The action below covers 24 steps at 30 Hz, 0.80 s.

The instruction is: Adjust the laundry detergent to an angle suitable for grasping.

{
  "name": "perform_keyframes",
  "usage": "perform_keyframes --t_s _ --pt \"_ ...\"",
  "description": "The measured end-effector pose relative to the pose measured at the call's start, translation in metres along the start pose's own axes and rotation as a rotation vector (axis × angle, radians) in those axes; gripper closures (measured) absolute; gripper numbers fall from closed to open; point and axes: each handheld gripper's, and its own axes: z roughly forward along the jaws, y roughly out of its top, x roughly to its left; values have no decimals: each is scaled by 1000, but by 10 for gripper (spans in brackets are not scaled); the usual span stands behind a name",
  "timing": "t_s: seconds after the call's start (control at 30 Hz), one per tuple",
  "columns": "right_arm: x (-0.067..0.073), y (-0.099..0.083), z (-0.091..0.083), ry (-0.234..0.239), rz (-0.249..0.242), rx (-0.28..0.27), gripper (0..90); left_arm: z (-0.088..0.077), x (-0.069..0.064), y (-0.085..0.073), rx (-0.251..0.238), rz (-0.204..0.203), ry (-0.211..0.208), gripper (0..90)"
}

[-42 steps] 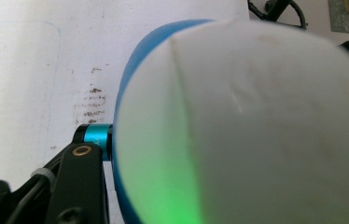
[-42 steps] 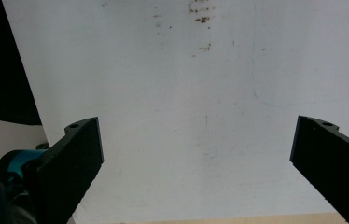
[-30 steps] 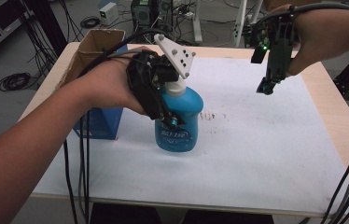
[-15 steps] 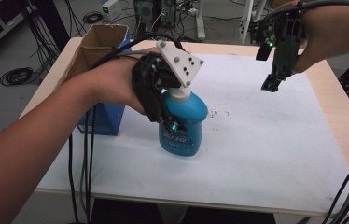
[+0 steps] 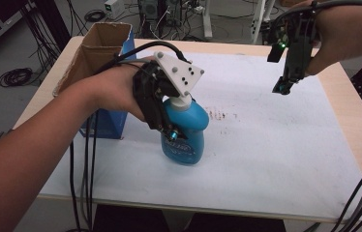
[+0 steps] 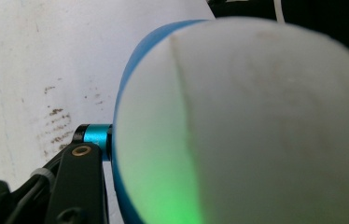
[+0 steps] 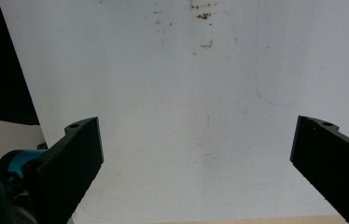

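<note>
Left gripper [image 5: 169,129] clamped on blue spray bottle [image 5: 185,130], bottle tilted near table [image 5: 285,159] middle. Right gripper [image 5: 285,86] hovering wide open. Risk: slipping from off-centre neck grip, toppling.

High view looked forward and down over the whole table [image 5: 276,159]. Left gripper view sat pressed against the bottle [image 6: 256,130], blurred. Right gripper view hung higher, facing straight down; all three caught the brown stains [image 5: 220,116] on the sheet
</note>
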Motion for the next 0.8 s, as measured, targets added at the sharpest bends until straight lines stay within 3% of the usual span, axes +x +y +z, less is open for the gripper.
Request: perform_keyframes --t_s 0.6,0.8 --pt "-1 -1 1 -2 3 -4 15 14 -2 -14 28 -32 -34 424" --pt "-1 -2 1 -2 8 -3 15 14 -3 -16 11 -29 -31 423"
